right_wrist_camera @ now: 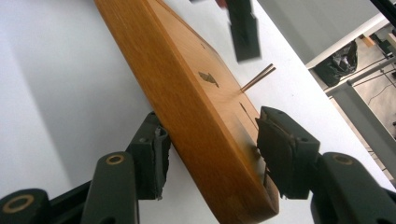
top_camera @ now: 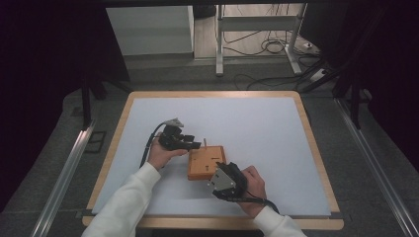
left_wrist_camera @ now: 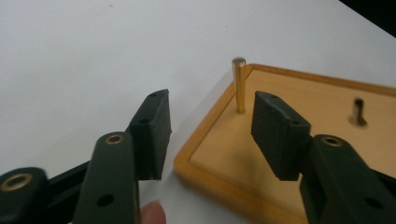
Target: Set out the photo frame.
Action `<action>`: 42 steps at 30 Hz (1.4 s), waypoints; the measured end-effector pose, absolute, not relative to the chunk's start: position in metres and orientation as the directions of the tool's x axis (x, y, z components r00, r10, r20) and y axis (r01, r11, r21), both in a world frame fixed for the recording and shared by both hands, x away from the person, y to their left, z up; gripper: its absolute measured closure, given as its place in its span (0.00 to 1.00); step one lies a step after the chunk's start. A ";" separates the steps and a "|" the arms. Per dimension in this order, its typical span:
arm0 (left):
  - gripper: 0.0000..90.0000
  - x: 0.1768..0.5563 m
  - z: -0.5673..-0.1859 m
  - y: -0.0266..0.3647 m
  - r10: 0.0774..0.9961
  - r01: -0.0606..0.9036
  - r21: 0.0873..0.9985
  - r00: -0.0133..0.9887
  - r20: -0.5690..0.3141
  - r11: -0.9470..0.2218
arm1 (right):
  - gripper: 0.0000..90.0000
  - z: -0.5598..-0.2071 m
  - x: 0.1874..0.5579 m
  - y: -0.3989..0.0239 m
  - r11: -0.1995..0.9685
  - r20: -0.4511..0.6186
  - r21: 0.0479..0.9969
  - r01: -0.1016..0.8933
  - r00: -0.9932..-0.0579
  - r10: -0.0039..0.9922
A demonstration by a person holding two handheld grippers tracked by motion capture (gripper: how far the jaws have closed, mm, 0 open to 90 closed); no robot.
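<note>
The right gripper (top_camera: 219, 177) clamps the near edge of the wooden board (top_camera: 206, 162), one jaw under the board and one jaw on its top face; in the right gripper view the board (right_wrist_camera: 196, 116) sits between the two jaws with both pads against the wood, and it stands tilted against the white surface behind it. The left gripper (top_camera: 192, 143) is held at the board's far left corner with its jaws spread and nothing between them. In the left gripper view the brass peg (left_wrist_camera: 239, 84) stands upright in the corner of the board (left_wrist_camera: 299, 121), just inside the raised rim, beyond the gap between the open jaws and clear of both pads. A second hole (left_wrist_camera: 358, 112) with a short dark pin in it shows farther along the board's face. In the high view the peg (top_camera: 204, 143) rises just beside the left gripper. The board lies on the white counter (top_camera: 257, 128), slightly toward the near side and left of centre. The left hand (top_camera: 160, 153) and right hand (top_camera: 254, 190) come in from the near edge, both in white sleeves.
</note>
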State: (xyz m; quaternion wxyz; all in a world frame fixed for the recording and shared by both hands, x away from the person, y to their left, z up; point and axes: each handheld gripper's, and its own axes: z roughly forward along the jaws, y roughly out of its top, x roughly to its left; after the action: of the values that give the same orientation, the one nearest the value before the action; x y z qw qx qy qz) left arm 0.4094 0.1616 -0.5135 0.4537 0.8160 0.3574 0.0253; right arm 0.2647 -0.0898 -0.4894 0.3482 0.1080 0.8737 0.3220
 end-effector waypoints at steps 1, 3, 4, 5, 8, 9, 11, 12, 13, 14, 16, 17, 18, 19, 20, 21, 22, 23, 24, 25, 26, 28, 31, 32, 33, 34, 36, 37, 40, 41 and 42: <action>0.50 0.405 -0.514 0.167 0.610 0.557 0.763 0.742 -0.279 -0.329 | 0.51 -0.489 0.265 -0.090 0.769 -0.540 0.638 -0.037 -0.733 0.413; 0.49 0.397 -0.516 0.178 0.620 0.549 0.765 0.741 -0.258 -0.338 | 0.52 -0.488 0.265 -0.090 0.767 -0.540 0.640 -0.036 -0.731 0.416; 0.49 0.394 -0.517 0.182 0.626 0.551 0.761 0.738 -0.252 -0.343 | 0.52 -0.488 0.266 -0.090 0.767 -0.541 0.640 -0.037 -0.731 0.416; 0.48 0.390 -0.517 0.187 0.629 0.551 0.762 0.736 -0.250 -0.341 | 0.52 -0.487 0.266 -0.090 0.768 -0.543 0.639 -0.039 -0.730 0.416; 0.48 0.380 -0.521 0.200 0.637 0.555 0.763 0.728 -0.252 -0.332 | 0.53 -0.486 0.266 -0.092 0.768 -0.543 0.639 -0.034 -0.728 0.419; 0.48 0.377 -0.522 0.203 0.637 0.556 0.760 0.728 -0.251 -0.336 | 0.53 -0.486 0.266 -0.092 0.768 -0.543 0.639 -0.033 -0.727 0.420; 0.47 0.371 -0.523 0.207 0.637 0.548 0.760 0.734 -0.237 -0.350 | 0.53 -0.485 0.267 -0.093 0.769 -0.546 0.639 -0.036 -0.726 0.419; 0.47 0.368 -0.524 0.209 0.638 0.548 0.760 0.733 -0.236 -0.349 | 0.53 -0.485 0.267 -0.093 0.769 -0.546 0.638 -0.037 -0.725 0.419; 0.47 0.365 -0.524 0.210 0.638 0.547 0.759 0.734 -0.233 -0.352 | 0.53 -0.485 0.267 -0.093 0.768 -0.545 0.639 -0.035 -0.726 0.420; 0.47 0.362 -0.524 0.210 0.639 0.542 0.760 0.736 -0.223 -0.359 | 0.53 -0.484 0.267 -0.093 0.770 -0.547 0.637 -0.036 -0.725 0.418; 0.47 0.358 -0.525 0.211 0.639 0.534 0.760 0.740 -0.210 -0.369 | 0.54 -0.483 0.268 -0.092 0.770 -0.549 0.637 -0.040 -0.725 0.417; 0.47 0.356 -0.525 0.210 0.638 0.529 0.762 0.743 -0.202 -0.375 | 0.55 -0.482 0.269 -0.092 0.772 -0.550 0.634 -0.038 -0.724 0.416; 0.46 0.354 -0.525 0.210 0.636 0.524 0.762 0.746 -0.196 -0.380 | 0.55 -0.481 0.270 -0.092 0.771 -0.551 0.635 -0.042 -0.724 0.415; 0.46 0.353 -0.525 0.209 0.636 0.525 0.764 0.745 -0.200 -0.374 | 0.55 -0.480 0.271 -0.092 0.769 -0.548 0.638 -0.040 -0.725 0.417; 0.46 0.352 -0.525 0.208 0.632 0.521 0.765 0.750 -0.197 -0.380 | 0.56 -0.479 0.271 -0.092 0.770 -0.546 0.637 -0.037 -0.727 0.417; 0.46 0.351 -0.525 0.208 0.633 0.524 0.763 0.748 -0.200 -0.378 | 0.56 -0.478 0.272 -0.092 0.771 -0.546 0.636 -0.037 -0.727 0.416; 0.46 0.351 -0.526 0.208 0.632 0.522 0.762 0.750 -0.195 -0.383 | 0.56 -0.477 0.273 -0.092 0.770 -0.544 0.637 -0.035 -0.728 0.417; 0.46 0.351 -0.526 0.208 0.633 0.523 0.761 0.749 -0.195 -0.384 | 0.56 -0.476 0.274 -0.092 0.771 -0.546 0.635 -0.038 -0.728 0.414; 0.45 0.351 -0.526 0.207 0.634 0.524 0.761 0.748 -0.197 -0.383 | 0.57 -0.474 0.275 -0.091 0.772 -0.543 0.635 -0.035 -0.731 0.413; 0.45 0.351 -0.527 0.207 0.634 0.526 0.760 0.747 -0.199 -0.382 | 0.57 -0.473 0.276 -0.091 0.772 -0.539 0.635 -0.032 -0.734 0.413; 0.45 0.351 -0.527 0.207 0.634 0.526 0.758 0.748 -0.198 -0.384 | 0.57 -0.471 0.278 -0.091 0.773 -0.537 0.633 -0.033 -0.738 0.409; 0.45 0.351 -0.528 0.207 0.634 0.529 0.756 0.747 -0.200 -0.385 | 0.58 -0.468 0.281 -0.091 0.772 -0.526 0.635 -0.028 -0.747 0.406; 0.45 0.350 -0.528 0.208 0.633 0.529 0.757 0.747 -0.201 -0.384 | 0.60 -0.462 0.286 -0.090 0.776 -0.514 0.631 -0.025 -0.762 0.394; 0.45 0.350 -0.528 0.208 0.633 0.529 0.757 0.747 -0.201 -0.384 | 0.60 -0.460 0.288 -0.089 0.778 -0.513 0.627 -0.024 -0.764 0.391; 0.45 0.350 -0.528 0.208 0.633 0.529 0.757 0.747 -0.202 -0.384 | 0.61 -0.459 0.289 -0.088 0.780 -0.512 0.626 -0.024 -0.767 0.387; 0.45 0.350 -0.528 0.208 0.632 0.530 0.756 0.748 -0.202 -0.385 | 0.62 -0.457 0.291 -0.088 0.783 -0.512 0.621 -0.025 -0.769 0.382; 0.45 0.350 -0.528 0.208 0.630 0.528 0.756 0.750 -0.201 -0.387 | 0.63 -0.454 0.295 -0.086 0.781 -0.502 0.625 -0.021 -0.776 0.381; 0.45 0.350 -0.529 0.207 0.631 0.532 0.754 0.748 -0.205 -0.386 | 0.63 -0.453 0.296 -0.085 0.782 -0.499 0.623 -0.020 -0.781 0.377; 0.45 0.350 -0.529 0.207 0.629 0.530 0.754 0.750 -0.203 -0.388 | 0.64 -0.449 0.301 -0.083 0.784 -0.489 0.620 -0.018 -0.790 0.368; 0.45 0.350 -0.529 0.206 0.629 0.529 0.754 0.750 -0.203 -0.389 | 0.64 -0.448 0.302 -0.082 0.785 -0.487 0.619 -0.019 -0.794 0.365; 0.45 0.350 -0.529 0.206 0.629 0.529 0.754 0.751 -0.203 -0.389 | 0.65 -0.446 0.303 -0.081 0.788 -0.486 0.616 -0.019 -0.796 0.361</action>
State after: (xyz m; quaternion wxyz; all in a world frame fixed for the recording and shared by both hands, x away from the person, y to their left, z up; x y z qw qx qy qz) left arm 0.3496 0.2065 -0.5286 0.4293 0.8313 0.3483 0.0578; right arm 0.3029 -0.0811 -0.4465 0.3047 0.0957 0.8950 0.3115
